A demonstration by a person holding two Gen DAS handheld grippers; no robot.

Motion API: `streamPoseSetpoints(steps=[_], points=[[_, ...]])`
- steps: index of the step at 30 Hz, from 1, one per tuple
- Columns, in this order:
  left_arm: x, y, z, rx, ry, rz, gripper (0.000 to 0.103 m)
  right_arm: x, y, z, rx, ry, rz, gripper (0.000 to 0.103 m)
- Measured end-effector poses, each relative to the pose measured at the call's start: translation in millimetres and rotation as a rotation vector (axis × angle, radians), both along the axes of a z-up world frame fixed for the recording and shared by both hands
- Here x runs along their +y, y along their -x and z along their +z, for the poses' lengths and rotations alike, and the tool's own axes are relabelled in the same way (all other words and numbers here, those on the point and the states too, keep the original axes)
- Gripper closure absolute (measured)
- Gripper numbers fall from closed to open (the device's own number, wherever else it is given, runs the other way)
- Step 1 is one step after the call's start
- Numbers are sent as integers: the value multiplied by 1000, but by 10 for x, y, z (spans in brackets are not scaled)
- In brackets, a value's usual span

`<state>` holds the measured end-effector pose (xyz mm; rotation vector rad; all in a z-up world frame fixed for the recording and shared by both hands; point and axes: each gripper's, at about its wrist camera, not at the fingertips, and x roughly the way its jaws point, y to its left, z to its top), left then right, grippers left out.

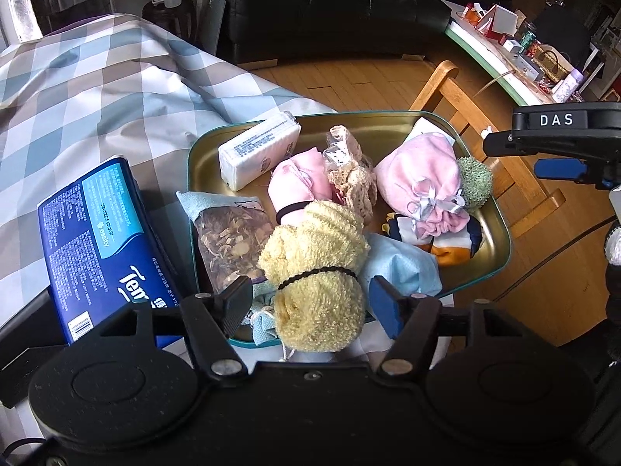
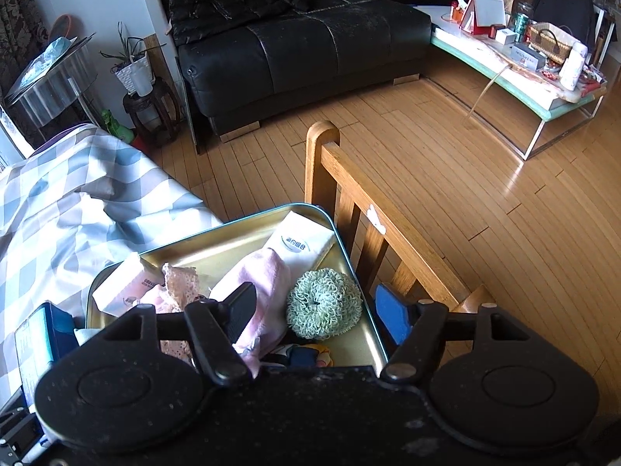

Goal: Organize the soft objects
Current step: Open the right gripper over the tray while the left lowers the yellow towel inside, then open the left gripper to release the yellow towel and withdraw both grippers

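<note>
A gold tray (image 1: pixel 209 147) with a teal rim holds several soft things: a yellow fluffy towel roll (image 1: pixel 314 272) tied with black bands, a pink pouch (image 1: pixel 419 178), a green pom-pom (image 1: pixel 475 182), a pink roll (image 1: pixel 299 182), lace (image 1: pixel 349 171), a white tissue pack (image 1: pixel 256 147), a herb sachet (image 1: pixel 229 237) and a light blue cloth (image 1: pixel 399 264). My left gripper (image 1: pixel 310 306) is open, its fingers on either side of the yellow roll's near end without touching it. My right gripper (image 2: pixel 314 314) is open above the tray's (image 2: pixel 209 244) right end, near the green pom-pom (image 2: pixel 324 303) and the pink pouch (image 2: pixel 268 287).
A blue Tempo tissue pack (image 1: pixel 101 240) lies left of the tray on the checked tablecloth (image 1: pixel 97 89). A wooden chair (image 2: pixel 368 225) stands against the tray's far right side. A black sofa (image 2: pixel 302 39) and a cluttered low table (image 2: pixel 524 62) are beyond, across the wood floor.
</note>
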<state>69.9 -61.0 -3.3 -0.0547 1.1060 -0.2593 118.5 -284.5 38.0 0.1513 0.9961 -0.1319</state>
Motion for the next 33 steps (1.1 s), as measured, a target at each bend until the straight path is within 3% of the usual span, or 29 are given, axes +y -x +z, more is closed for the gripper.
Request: streamPoseSetpoints(steps=[11,23,28,33], points=[[-7,134,118,-48,-71,33,37,118,134,163,-120,44,37,24],[97,258,247,-81,-69,72,33,287,430,373,-302,124,38,14],[129,288,248,-81,-71,83,32,278,529,358,-317,104,34,5],[140,329,229,-75,-72,87,32,442,693,241,-312,180,65,0]])
